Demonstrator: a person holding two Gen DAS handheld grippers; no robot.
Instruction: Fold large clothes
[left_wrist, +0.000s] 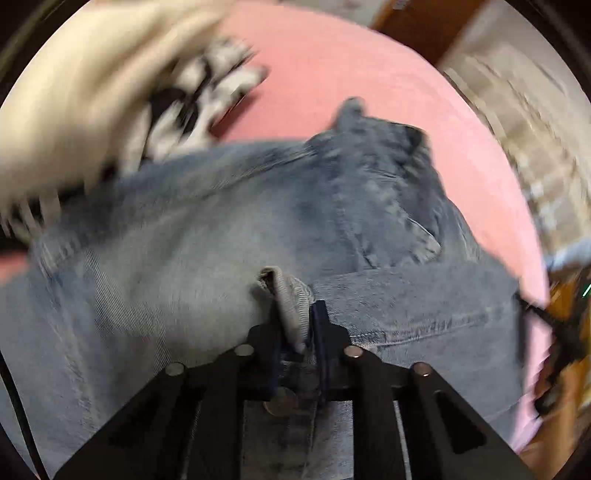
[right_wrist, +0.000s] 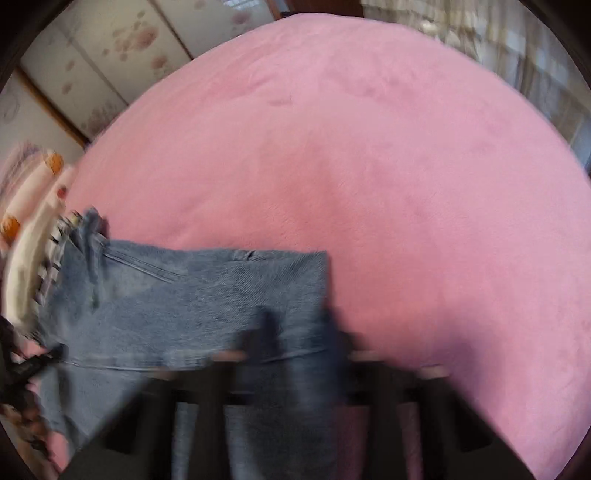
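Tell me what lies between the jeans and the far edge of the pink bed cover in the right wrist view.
Nothing: in the right wrist view, bare pink bed cover runs from the jeans to its far edge. The cream garment lies off to the left, beside the jeans.

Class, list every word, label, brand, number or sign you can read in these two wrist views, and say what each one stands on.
None can be read.
Faded blue denim jeans: no legible label or brand tag.
Cream garment with black-and-white pattern: motion-blurred; whether it bears lettering cannot be told.
Pink plush bed cover: no text.
Floral wall panels: flowers only, no words.
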